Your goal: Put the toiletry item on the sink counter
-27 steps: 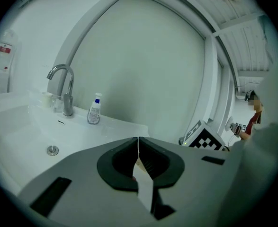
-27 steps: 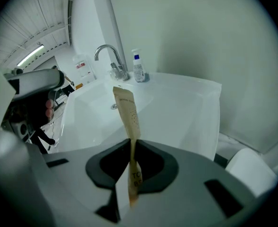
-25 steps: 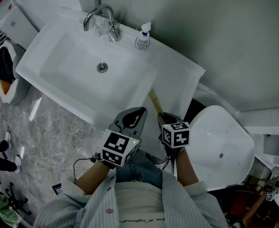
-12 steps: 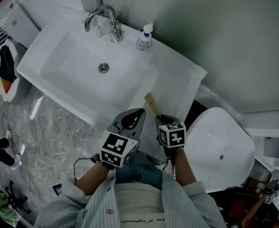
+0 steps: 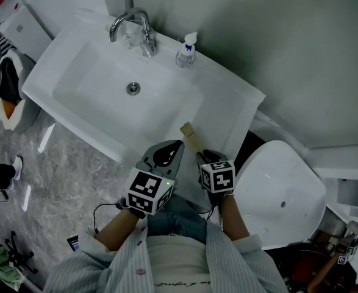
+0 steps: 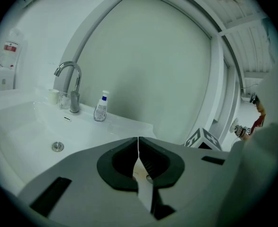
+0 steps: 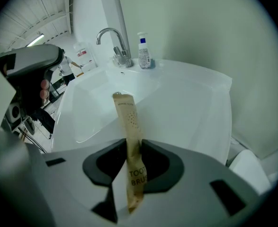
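Note:
The toiletry item is a long tan paper toothbrush packet. It stands between the jaws of my right gripper and sticks out ahead over the white sink counter. These jaws have just been opening, and their tips now sit at the packet's edges without squeezing it. From the head view, the packet slants up-left from the right gripper over the counter's front right part. My left gripper hangs beside it with its tips together and nothing in them.
The basin with its drain lies left, with a chrome faucet and a small pump bottle at the back. A white toilet stands right of the counter. A grey wall rises behind. Bags and clutter lie on the floor at left.
The packet's far end has swung left and lower towards the counter. The right gripper has eased slightly left. The left gripper stays where it was.

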Action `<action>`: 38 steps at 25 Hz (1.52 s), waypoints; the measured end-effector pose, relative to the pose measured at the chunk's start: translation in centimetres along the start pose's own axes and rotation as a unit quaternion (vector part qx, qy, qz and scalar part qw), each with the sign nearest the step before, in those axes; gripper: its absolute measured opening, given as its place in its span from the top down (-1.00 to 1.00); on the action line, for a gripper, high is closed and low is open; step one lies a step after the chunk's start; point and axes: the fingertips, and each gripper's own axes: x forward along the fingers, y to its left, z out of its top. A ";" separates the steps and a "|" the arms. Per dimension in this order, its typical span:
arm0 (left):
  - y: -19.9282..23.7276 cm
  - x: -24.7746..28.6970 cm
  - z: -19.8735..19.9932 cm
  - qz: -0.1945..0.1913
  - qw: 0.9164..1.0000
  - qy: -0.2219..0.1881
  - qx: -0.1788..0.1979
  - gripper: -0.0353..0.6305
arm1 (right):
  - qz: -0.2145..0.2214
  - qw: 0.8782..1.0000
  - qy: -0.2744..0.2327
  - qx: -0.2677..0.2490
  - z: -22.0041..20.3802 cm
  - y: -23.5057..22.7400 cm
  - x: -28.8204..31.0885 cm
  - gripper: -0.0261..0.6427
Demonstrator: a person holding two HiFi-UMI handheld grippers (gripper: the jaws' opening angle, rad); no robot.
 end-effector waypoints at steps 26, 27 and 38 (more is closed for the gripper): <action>-0.2 -1.5 -1.0 -0.009 1.000 0.001 -0.002 0.83 | 0.012 1.000 -0.012 0.010 -0.4 2.2 -1.2 0.50; -0.2 -1.6 -1.0 -0.009 1.000 0.001 -0.002 0.83 | 0.012 1.000 -0.014 0.011 -0.3 2.3 -1.3 0.50; -0.4 -1.6 -0.5 -0.011 1.000 -0.004 0.003 0.83 | 0.014 0.998 -0.058 0.022 1.9 2.4 -3.2 0.50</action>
